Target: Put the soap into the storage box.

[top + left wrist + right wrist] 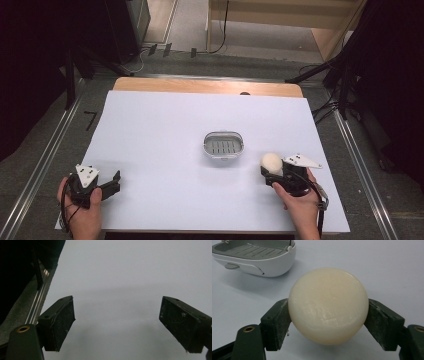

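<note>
My right gripper (328, 322), a black two-jaw hand-held tool topped by a grey three-cornered plate, is clamped on one round, cream-white bar of soap (328, 306); its two pads press the bar's left and right flanks. In the high view the same right gripper (272, 172) sits at the near right of the table, the soap (271, 162) at its tip, held by my right hand (297, 200). My left gripper (114, 184), of the same build, rests at the near left corner in my left hand (82, 212); in the left gripper view its jaws stand wide apart with nothing between them, over bare surface (117, 322).

Count: two grippers, two hands, one soap bar, one white oval soap dish with a grey slatted insert (223, 144). The dish lies near the table's middle, just far and left of the soap and apart from it; in the right gripper view it appears at the far left (257, 257).

Surface: one white sheet (165, 150) covers the table, leaving a strip of pale wooden tabletop (205, 86) exposed along the far edge. Room: grey floor (45, 145) with a metal rail (42, 160) on the left and another on the right, dark curtains at both sides, black stand legs, and cables beyond the far edge.
</note>
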A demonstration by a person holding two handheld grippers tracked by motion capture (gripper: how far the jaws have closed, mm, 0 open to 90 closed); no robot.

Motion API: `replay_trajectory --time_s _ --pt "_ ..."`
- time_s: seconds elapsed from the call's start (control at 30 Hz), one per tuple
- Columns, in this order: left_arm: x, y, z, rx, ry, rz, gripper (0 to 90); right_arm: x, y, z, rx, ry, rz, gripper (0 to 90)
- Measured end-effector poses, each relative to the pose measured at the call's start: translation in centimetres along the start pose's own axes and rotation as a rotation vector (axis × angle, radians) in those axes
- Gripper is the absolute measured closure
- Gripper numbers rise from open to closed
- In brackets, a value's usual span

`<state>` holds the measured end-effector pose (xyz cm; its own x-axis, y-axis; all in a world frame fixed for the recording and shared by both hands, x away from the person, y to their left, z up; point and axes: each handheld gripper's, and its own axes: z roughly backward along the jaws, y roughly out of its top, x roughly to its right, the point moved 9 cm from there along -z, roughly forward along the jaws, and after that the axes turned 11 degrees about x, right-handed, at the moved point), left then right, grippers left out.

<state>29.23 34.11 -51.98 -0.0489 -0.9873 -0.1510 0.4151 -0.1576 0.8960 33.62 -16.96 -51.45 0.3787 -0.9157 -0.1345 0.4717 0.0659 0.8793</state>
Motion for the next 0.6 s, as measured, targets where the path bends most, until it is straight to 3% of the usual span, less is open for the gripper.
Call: replay_trajectory --time_s 0.6 --pt "0.0 0.0 0.0 -0.003 -0.007 0.007 14.0 -1.5 1.7 -0.9 0.01 0.024 0.009 25.3"
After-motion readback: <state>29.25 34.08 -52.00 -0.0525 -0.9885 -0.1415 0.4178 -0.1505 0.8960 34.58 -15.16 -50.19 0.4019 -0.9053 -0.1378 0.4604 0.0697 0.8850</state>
